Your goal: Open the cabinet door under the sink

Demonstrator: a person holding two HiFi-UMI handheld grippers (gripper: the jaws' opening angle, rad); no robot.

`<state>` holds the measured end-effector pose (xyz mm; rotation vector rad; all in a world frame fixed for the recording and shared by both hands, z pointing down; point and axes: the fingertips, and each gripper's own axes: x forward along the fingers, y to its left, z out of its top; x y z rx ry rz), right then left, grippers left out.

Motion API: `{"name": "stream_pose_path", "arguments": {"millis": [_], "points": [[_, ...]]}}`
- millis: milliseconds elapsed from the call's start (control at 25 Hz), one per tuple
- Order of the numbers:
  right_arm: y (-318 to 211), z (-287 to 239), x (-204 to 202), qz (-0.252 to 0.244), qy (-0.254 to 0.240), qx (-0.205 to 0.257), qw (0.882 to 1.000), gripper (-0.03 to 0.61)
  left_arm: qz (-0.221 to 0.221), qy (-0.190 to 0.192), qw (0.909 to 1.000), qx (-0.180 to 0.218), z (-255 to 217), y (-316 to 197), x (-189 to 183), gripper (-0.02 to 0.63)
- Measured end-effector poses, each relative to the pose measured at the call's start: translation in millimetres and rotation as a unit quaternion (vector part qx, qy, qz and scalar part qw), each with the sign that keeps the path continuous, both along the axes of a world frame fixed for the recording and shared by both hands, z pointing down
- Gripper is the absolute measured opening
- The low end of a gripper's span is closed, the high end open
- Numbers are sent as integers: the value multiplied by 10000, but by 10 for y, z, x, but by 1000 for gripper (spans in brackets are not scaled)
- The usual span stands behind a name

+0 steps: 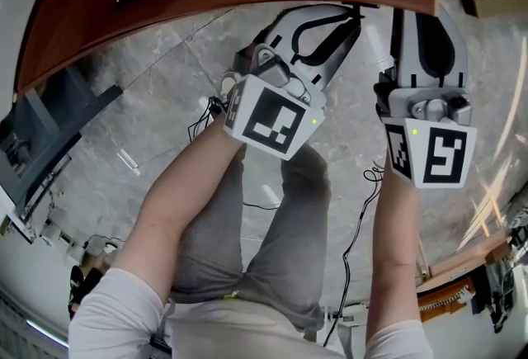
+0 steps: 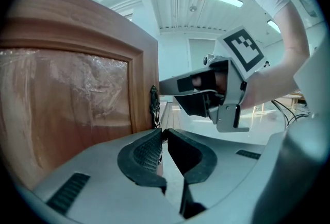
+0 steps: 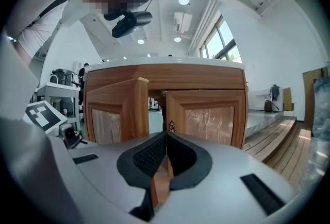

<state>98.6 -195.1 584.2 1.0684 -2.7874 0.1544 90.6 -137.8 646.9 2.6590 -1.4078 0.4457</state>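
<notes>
Cabinet door (image 2: 77, 104), film-wrapped wood panel with dark handle (image 2: 153, 107), stands ajar; left gripper (image 2: 163, 133) and right gripper (image 3: 166, 136) fingers pressed together.

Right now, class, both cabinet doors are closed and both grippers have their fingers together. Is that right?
No. The right gripper view shows the door on its left swung open; only the door on its right is closed. The left gripper and right gripper do both have their fingers together.

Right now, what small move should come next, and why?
Probably pull the left claw back a little: it looks shut on the handle, and the door stands only partly open.
</notes>
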Motion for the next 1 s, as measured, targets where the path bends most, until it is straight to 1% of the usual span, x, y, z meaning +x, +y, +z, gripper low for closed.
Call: {"name": "stream_pose_path", "arguments": {"millis": [240,400,600,760,880,1000], "points": [[9,23,-30,-185,97,-52,9998,32,-4,99,9999,-76,2,103,32,36],[49,64,-51,-429,200,-115,9988,32,34,81,9999,-120,-3,167,61,36],[82,63,-112,-632,350,-62,9974,32,31,80,9998,-189,-4,253,73,37],[108,66,-110,-699,393,-50,9968,32,94,-56,9998,-164,1,308,96,37],[104,70,-134,-683,449,54,9966,32,107,-75,9998,-136,0,329,91,37],[110,96,-145,-729,681,271,9946,32,147,-88,9998,-96,0,375,113,37]]}}
